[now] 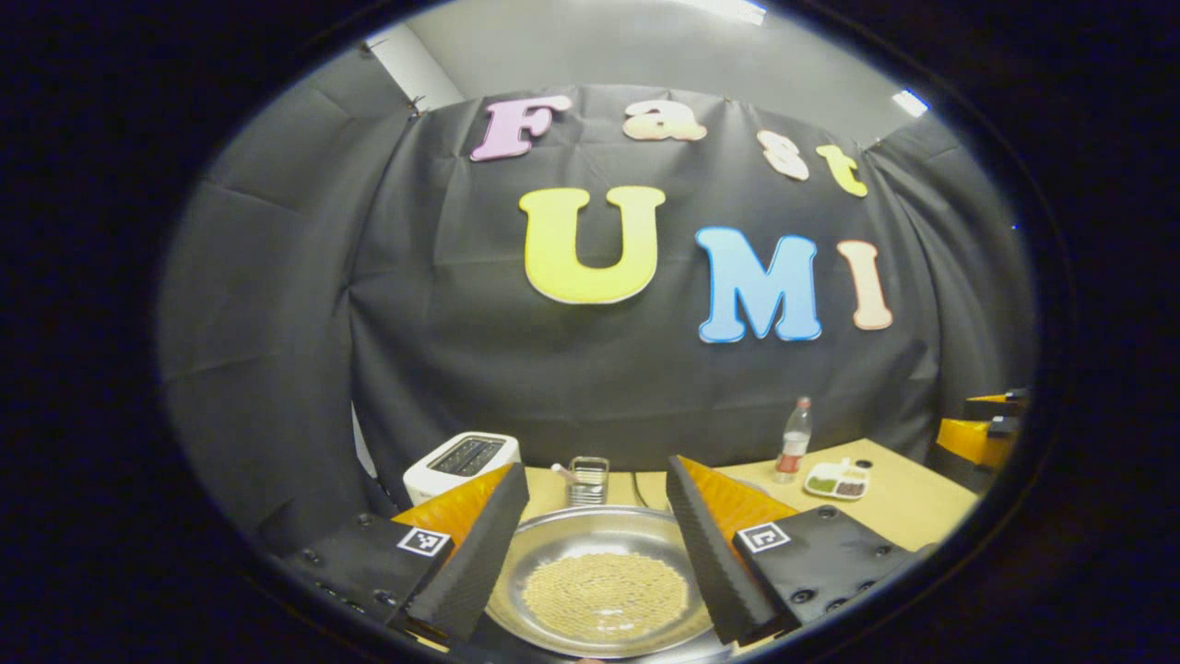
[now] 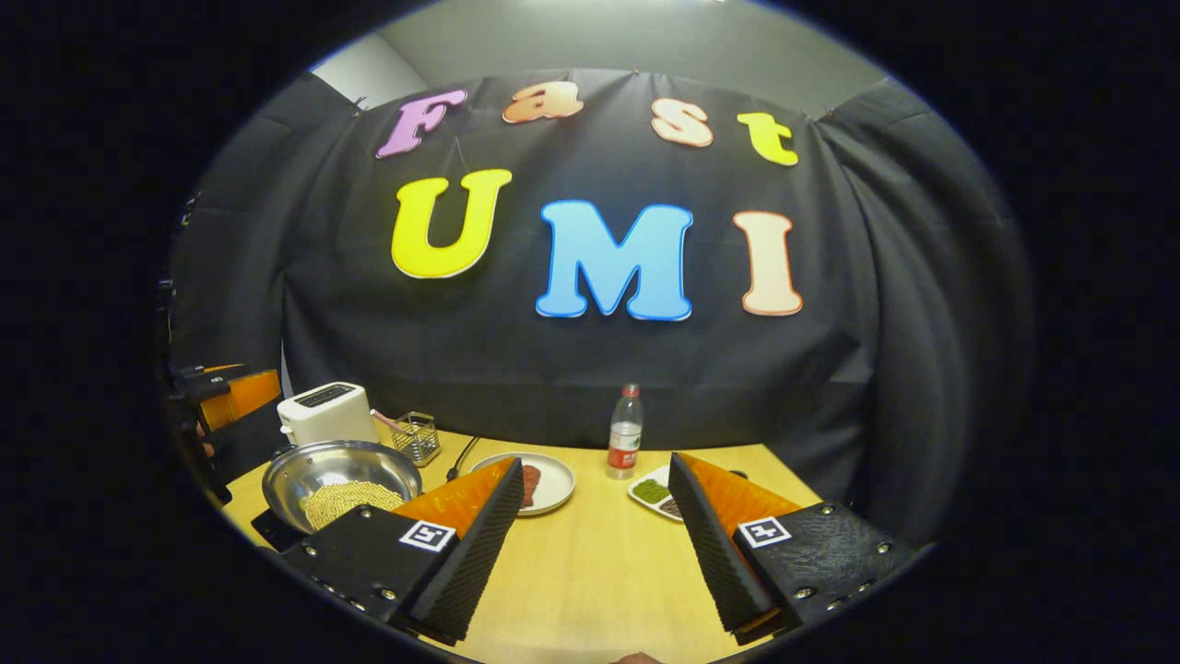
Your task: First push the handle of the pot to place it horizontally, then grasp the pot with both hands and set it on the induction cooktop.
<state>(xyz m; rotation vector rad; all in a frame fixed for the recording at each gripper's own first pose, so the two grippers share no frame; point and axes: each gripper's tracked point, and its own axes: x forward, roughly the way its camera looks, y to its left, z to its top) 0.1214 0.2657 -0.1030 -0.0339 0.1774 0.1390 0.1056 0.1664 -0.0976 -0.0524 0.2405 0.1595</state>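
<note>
- Left gripper view cuts off the near rim of the pot (image 1: 599, 576) at the bottom edge, and the left gripper (image 1: 597, 563) hides its two sides behind its fingers, so no handle can be made out there.
- That gripper stands open above the pot, one finger over each side of it and the grain-like filling showing in the gap; whether the pads touch the rim cannot be told.
- Right gripper view shows the pot (image 2: 341, 480) far to the left, sitting on a dark slab whose corner peeks out beneath it; the slab is too hidden to identify with certainty.
- The right gripper (image 2: 595, 544) is open too, with nothing between its fingers, over bare wood of the table (image 2: 590, 572) and well apart from the pot.
- Behind the pot stand a white toaster (image 2: 324, 412) and a small wire basket (image 2: 417, 436), with a dark cable (image 2: 461, 458) running beside it.
- A white plate (image 2: 551, 481) holding something reddish is partly covered by the right gripper's left finger.
- A plastic bottle (image 2: 625, 433) stands near the cloth wall, and a divided dish (image 2: 656, 492) just beside it is half hidden by the other finger.
- An orange and black device (image 2: 226, 397) shows at the far left edge, blurred and cut off.
</note>
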